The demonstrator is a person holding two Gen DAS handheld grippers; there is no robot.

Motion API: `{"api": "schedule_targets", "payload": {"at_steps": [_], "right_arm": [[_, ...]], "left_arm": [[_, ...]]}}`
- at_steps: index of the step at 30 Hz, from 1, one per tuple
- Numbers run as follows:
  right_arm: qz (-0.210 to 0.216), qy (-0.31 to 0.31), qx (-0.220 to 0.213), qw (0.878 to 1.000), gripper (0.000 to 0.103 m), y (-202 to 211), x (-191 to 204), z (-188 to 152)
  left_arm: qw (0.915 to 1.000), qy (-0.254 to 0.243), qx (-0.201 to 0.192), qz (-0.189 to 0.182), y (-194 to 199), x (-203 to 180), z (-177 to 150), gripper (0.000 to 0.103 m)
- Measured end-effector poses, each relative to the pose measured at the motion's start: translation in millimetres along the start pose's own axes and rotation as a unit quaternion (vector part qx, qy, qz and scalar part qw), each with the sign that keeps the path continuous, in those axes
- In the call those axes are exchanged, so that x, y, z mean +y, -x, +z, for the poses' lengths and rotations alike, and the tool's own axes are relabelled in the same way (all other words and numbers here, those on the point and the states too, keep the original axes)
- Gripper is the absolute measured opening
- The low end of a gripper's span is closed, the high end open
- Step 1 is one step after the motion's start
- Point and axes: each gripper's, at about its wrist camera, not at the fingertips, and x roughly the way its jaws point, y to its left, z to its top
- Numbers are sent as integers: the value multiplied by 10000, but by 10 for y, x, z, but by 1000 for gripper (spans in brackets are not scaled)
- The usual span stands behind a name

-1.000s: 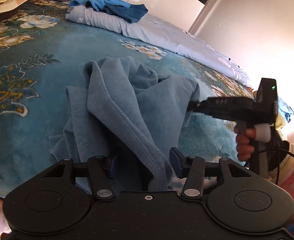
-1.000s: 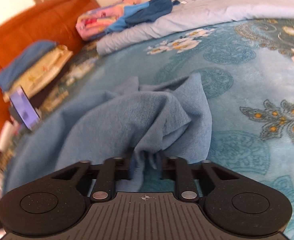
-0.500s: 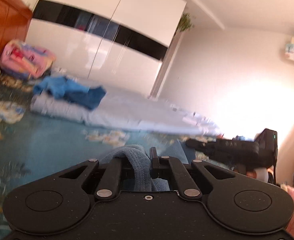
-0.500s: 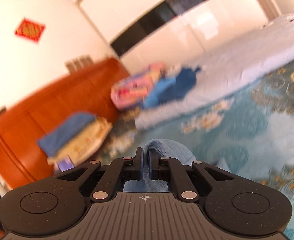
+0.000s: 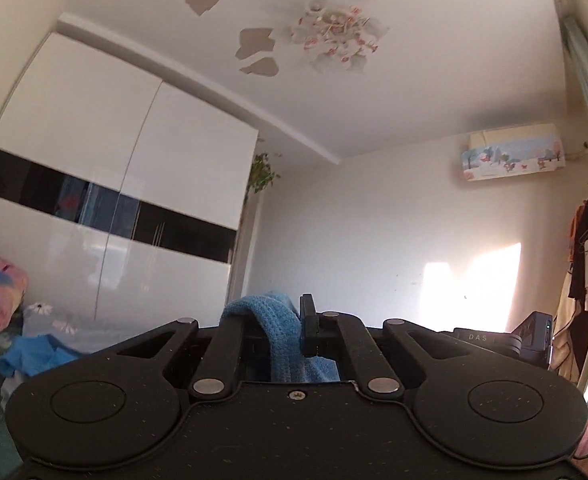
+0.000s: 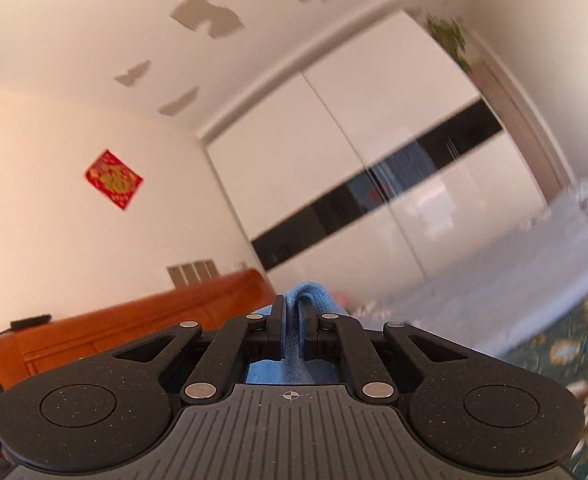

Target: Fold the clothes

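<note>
My left gripper point(image 5: 281, 322) is shut on a fold of the blue knit garment point(image 5: 277, 320), which drapes over the fingers and hangs down out of view. My right gripper point(image 6: 292, 322) is shut on another fold of the same blue garment point(image 6: 308, 294). Both grippers are raised high and tilted up toward the wall and ceiling. The right gripper's body point(image 5: 534, 340) shows at the right edge of the left wrist view. The rest of the garment is hidden below the grippers.
A white wardrobe point(image 5: 113, 200) with a black band stands ahead. Loose clothes point(image 5: 33, 354) lie on the bed at lower left. An orange wooden headboard point(image 6: 133, 328) is on the left in the right wrist view. The floral blanket point(image 6: 566, 352) shows at lower right.
Both grippers have lifted the blue garment off the bed and swung upward; the views went from the blanket to the wardrobe and ceiling. The left gripper closed on the cloth.
</note>
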Motion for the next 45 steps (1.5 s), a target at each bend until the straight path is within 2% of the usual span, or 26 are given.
{"api": "schedule_targets", "payload": {"at_steps": [3, 5, 8, 10, 13, 16, 18, 21, 24, 31, 34, 40, 43, 45], "right_arm": [[69, 370, -272, 9989, 4, 160, 169, 260], [36, 586, -300, 9978, 4, 148, 238, 356], [-164, 701, -63, 9974, 4, -55, 198, 274], [-354, 621, 223, 9972, 4, -245, 72, 127], [-852, 376, 861, 9919, 4, -600, -232, -301], [-1234, -111, 1461, 9815, 4, -860, -630, -815], [-1446, -368, 1772, 9728, 4, -1032, -880, -1089], [-1699, -680, 2102, 9604, 4, -1327, -1209, -1380], [-1754, -739, 2236, 9559, 4, -1603, -1419, -1492], [-1773, -559, 2535, 9493, 4, -2366, -1784, -1540], [-1889, -512, 2717, 9423, 4, -2679, -1967, -1672], [-2170, -394, 3242, 9199, 4, -3094, -2255, -2048], [-2291, -274, 3525, 9069, 4, -3150, -2313, -2225], [-2317, -183, 3646, 9017, 5, -3141, -2306, -2272]], "left_arm": [[9993, -309, -187, -59, 70, -153, 133, 11], [9994, -307, -125, 18, 31, -142, 101, 11], [9993, -87, 259, 265, -148, 53, -160, 11], [9965, 184, 645, 497, -365, 324, -482, 11], [9827, 884, 1438, 761, -575, 649, -1128, 9], [9630, 1207, 2174, 1037, -753, 908, -1771, 7], [9505, 1463, 2484, 1155, -873, 1101, -2066, 7], [9389, 1807, 2623, 1302, -1054, 1415, -2292, 7], [9313, 1980, 2686, 1461, -1271, 1797, -2336, 7], [9205, 2104, 2756, 1804, -1895, 2468, -2545, 7], [9065, 2285, 2860, 2105, -2090, 2731, -2766, 7], [8703, 2380, 3475, 2551, -2209, 2977, -3265, 7], [8665, 2510, 3488, 2542, -2159, 2992, -3288, 8], [8649, 2585, 3502, 2501, -2123, 2989, -3228, 17]]}}
